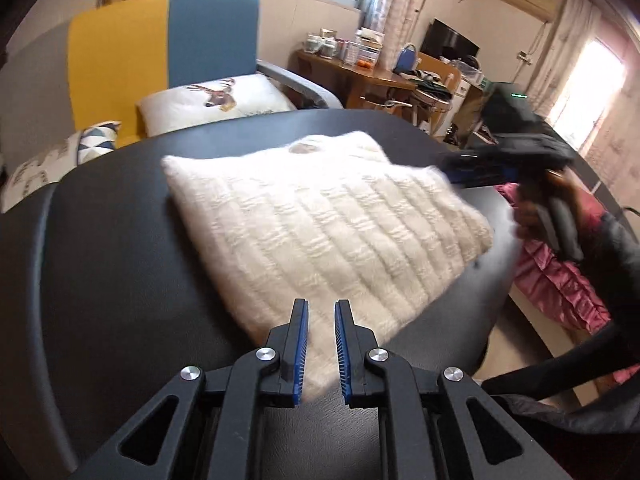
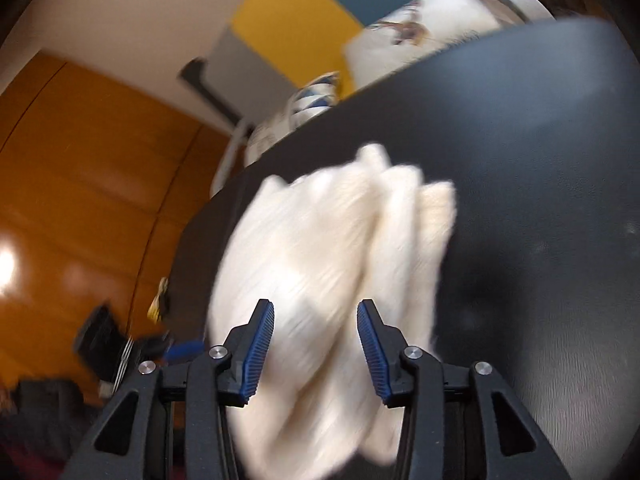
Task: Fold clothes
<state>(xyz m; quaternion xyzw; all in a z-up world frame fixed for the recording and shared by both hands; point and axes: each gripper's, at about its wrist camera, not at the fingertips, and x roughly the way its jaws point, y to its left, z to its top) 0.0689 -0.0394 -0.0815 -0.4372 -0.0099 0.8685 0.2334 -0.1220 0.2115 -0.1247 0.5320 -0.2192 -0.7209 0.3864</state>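
Note:
A folded cream knitted sweater (image 1: 320, 216) lies on the black table (image 1: 120, 280). My left gripper (image 1: 321, 312) is open and empty, its fingertips just above the sweater's near corner. My right gripper (image 2: 316, 312) is open, with the blurred sweater (image 2: 320, 280) between and beyond its fingers; no grip shows. In the left wrist view the right gripper (image 1: 456, 168) is at the sweater's far right edge, held by a hand.
A yellow and blue armchair (image 1: 160, 60) with a deer cushion (image 1: 216, 100) stands behind the table. A pink garment (image 1: 560, 272) lies to the right, off the table. A cluttered wooden desk (image 1: 360, 76) is at the back. An orange wooden wall (image 2: 80, 200) is left.

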